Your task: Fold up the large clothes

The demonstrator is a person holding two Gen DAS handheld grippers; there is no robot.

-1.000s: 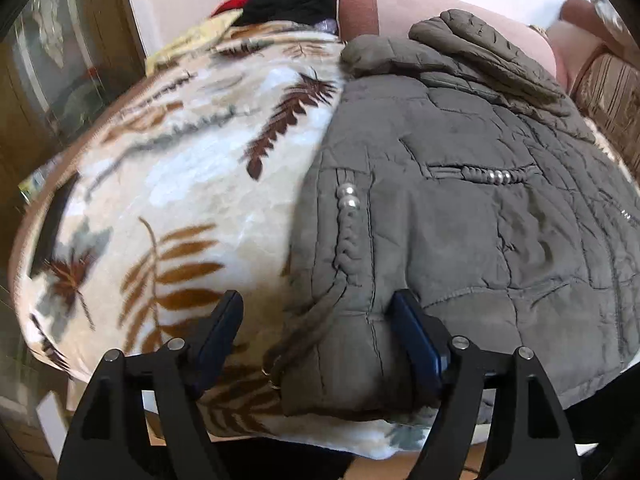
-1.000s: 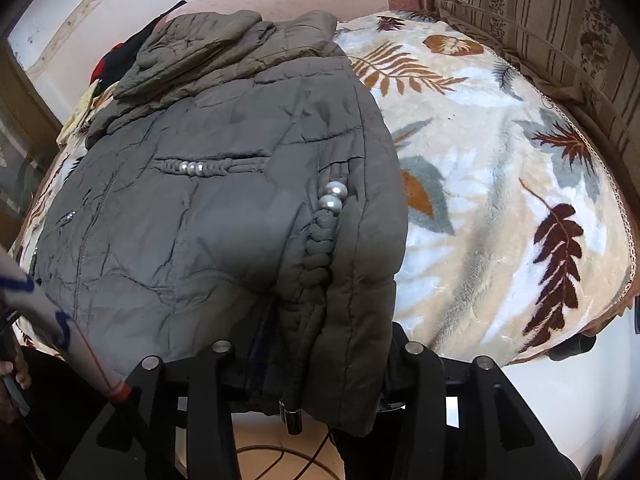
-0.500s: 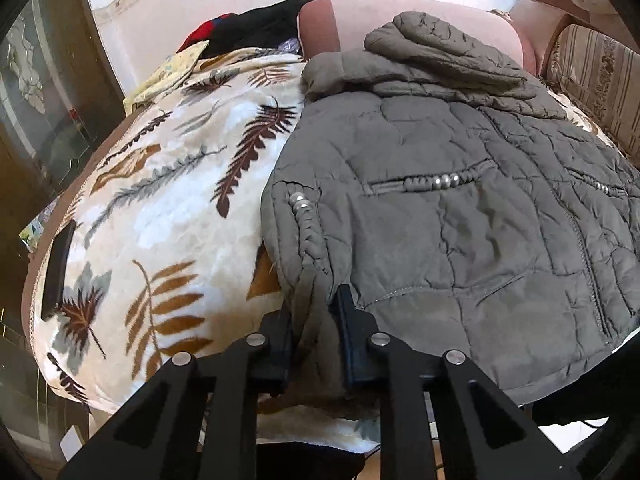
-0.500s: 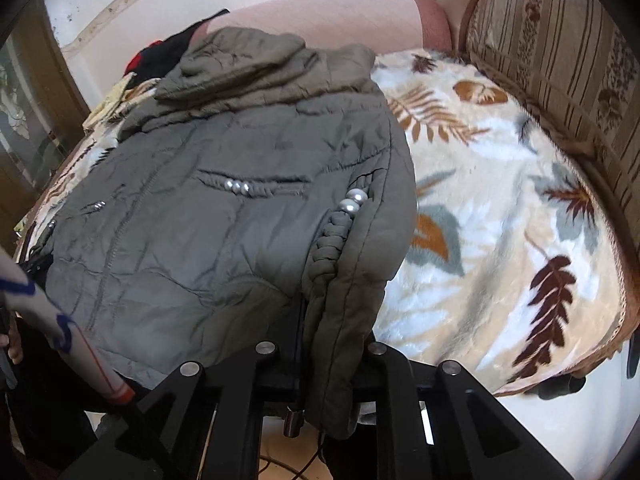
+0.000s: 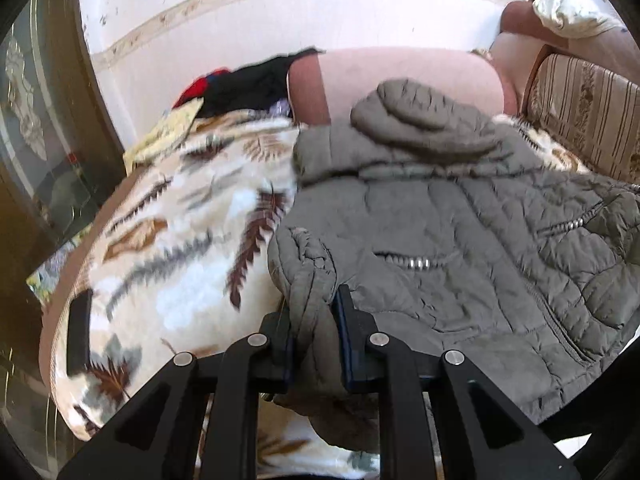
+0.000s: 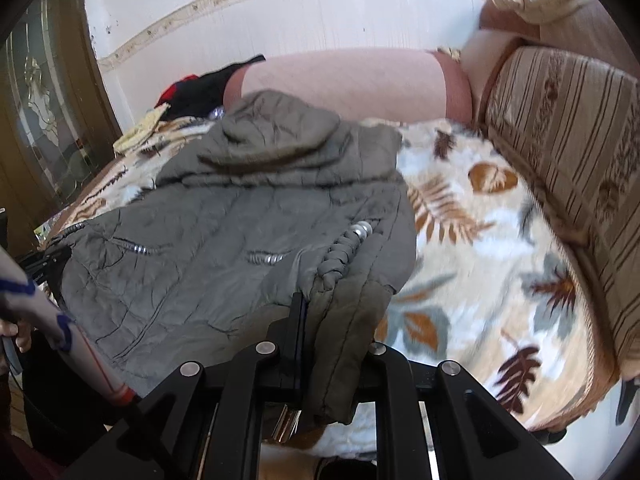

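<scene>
A grey-green quilted jacket (image 5: 460, 248) (image 6: 224, 248) with a hood lies front up on a leaf-print blanket (image 5: 180, 248) (image 6: 480, 248). My left gripper (image 5: 314, 320) is shut on the jacket's bottom left corner, with a bunch of fabric between its pads. My right gripper (image 6: 332, 320) is shut on the bottom right corner beside a braided cord with silver beads (image 6: 348, 248). Both corners are raised off the blanket, and the hem sags between them. The hood (image 5: 420, 120) lies at the far end.
A pink bolster (image 6: 352, 80) and a pile of dark and red clothes (image 5: 248, 84) lie beyond the jacket. A striped sofa back (image 6: 568, 152) runs along the right. A dark flat object (image 5: 78, 332) lies on the blanket's left edge. A glazed wooden door (image 6: 44, 112) stands left.
Both grippers went from open around the jacket's bottom corners to shut on them, then rose, lifting the hem off the blanket.
</scene>
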